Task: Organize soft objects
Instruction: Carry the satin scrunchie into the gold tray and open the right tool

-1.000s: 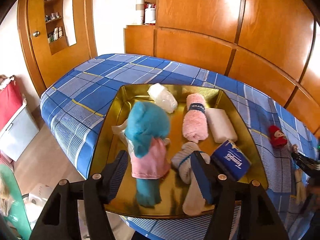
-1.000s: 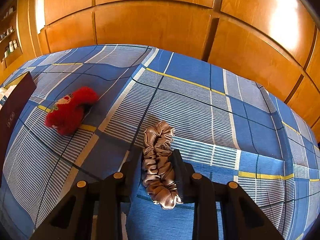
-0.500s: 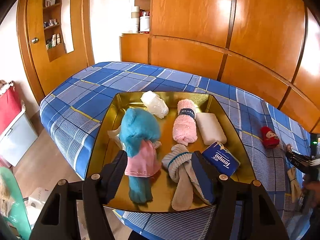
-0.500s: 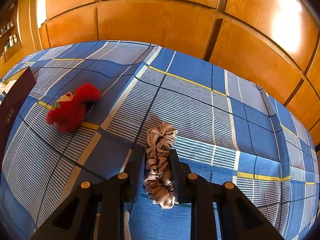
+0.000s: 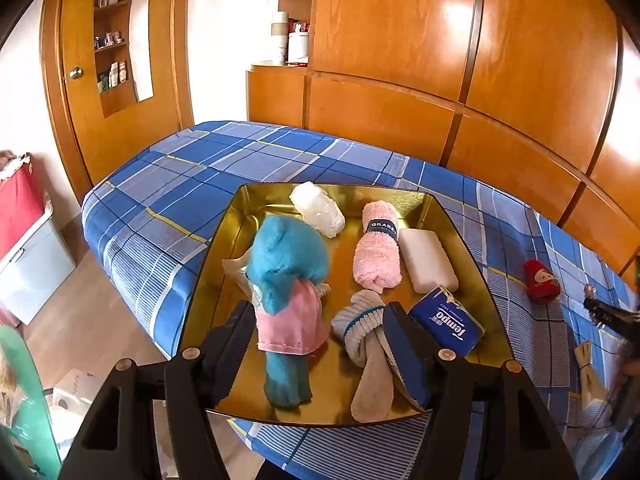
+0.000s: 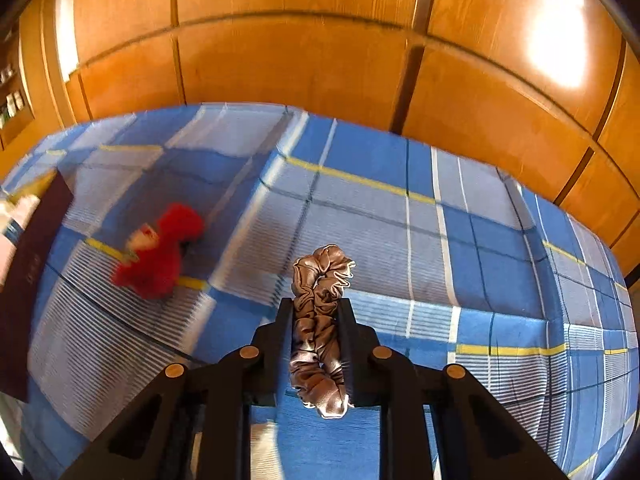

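Observation:
A gold tray (image 5: pixel 208 280) lies on the blue plaid bed. It holds a blue plush toy in a pink dress (image 5: pixel 292 264), a white roll (image 5: pixel 318 208), a rolled pink towel (image 5: pixel 378 248), a white block (image 5: pixel 428 260), a blue tissue pack (image 5: pixel 446 326) and grey socks (image 5: pixel 366 340). My left gripper (image 5: pixel 320 338) hovers above the tray's near end, open and gripping nothing. My right gripper (image 6: pixel 316 308) is shut on a brown satin scrunchie (image 6: pixel 320 276) and holds it clear of the bedspread. A red plush toy (image 6: pixel 160 252) lies on the bed to its left.
The red plush toy (image 5: pixel 540 282) lies right of the tray. The tray's dark outer wall (image 6: pixel 28 280) stands at the left edge of the right wrist view. Wooden wardrobe panels (image 5: pixel 400 120) back the bed. A red and white box (image 5: pixel 24 248) stands on the floor at the left.
The right gripper's jaws closed tighter on the scrunchie and lifted it off the bed. The left gripper drew back from the tray, which now looks smaller.

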`<state>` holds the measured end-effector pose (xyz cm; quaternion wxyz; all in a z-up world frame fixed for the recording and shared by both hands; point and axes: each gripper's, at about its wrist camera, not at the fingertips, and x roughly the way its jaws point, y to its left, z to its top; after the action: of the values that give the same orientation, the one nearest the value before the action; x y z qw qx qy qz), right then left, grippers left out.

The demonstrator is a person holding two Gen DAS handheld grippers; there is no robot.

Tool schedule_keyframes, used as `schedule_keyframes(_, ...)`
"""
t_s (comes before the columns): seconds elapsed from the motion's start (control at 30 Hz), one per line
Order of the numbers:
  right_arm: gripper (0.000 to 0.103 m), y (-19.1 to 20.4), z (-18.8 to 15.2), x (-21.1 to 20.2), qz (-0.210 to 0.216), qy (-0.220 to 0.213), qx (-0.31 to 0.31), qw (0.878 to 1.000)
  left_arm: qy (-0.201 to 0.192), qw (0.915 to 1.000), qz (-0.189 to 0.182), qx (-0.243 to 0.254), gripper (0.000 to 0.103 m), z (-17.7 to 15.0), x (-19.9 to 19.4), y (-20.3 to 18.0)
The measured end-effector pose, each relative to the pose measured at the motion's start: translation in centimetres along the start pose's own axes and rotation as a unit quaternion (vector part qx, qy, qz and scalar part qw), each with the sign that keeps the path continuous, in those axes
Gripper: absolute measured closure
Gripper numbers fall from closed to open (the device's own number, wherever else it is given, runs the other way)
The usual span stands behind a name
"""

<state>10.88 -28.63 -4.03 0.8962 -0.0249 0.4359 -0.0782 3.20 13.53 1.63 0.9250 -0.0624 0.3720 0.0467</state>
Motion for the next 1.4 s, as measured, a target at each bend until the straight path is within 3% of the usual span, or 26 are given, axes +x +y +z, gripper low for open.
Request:
schedule_keyframes(0.13,0.083,2.1,1.3,-2.7,0.043,-0.026,-0.007,0.999,0.000,1.0000,-0.001,-0.007,0.036,0.1,0.1,0.4)
schedule_keyframes(0.23,0.083,5.4,2.4,-4.9,0.105,-0.039,-0.020,0.993,-0.008,0.9997,0.000,-0.021,0.036,0.5,-0.2,1.2)
schedule_keyframes(0.37,0.083,12.2,3.3,-7.3,0.192,-0.049,-0.071,0.978,-0.025,0.9985,0.012,-0.047,0.036,1.3,-1.1,3.2)
schedule_keyframes(0.53,0.083,21.7,3.4,-7.7,0.276,-0.018,-0.129,0.952,-0.039,0.9959,0.031,-0.076,0.036,1.8,-1.8,5.9)
schedule_keyframes(0.73,0.082,28.7,2.6,-5.0,0.290,0.038,-0.168,0.941,-0.031,0.9949,0.033,-0.090,0.036,1.3,-1.5,7.4)
schedule_keyframes(0.87,0.079,30.8,1.8,-3.4,0.284,0.067,-0.183,0.939,-0.026,0.9948,0.029,-0.094,0.035,0.9,-1.2,7.7)
schedule_keyframes(1.1,0.069,31.3,1.6,-2.7,0.292,0.081,-0.184,0.935,-0.019,0.9949,0.021,-0.097,0.034,0.6,-0.6,7.9)
schedule_keyframes(1.2,0.063,30.7,1.7,-3.3,0.296,0.067,-0.174,0.937,-0.021,0.9955,0.018,-0.091,0.034,0.6,-0.6,7.5)
schedule_keyframes(1.4,0.063,28.2,1.5,-5.3,0.289,0.034,-0.157,0.944,-0.028,0.9968,0.010,-0.074,0.033,0.9,-1.0,6.2)
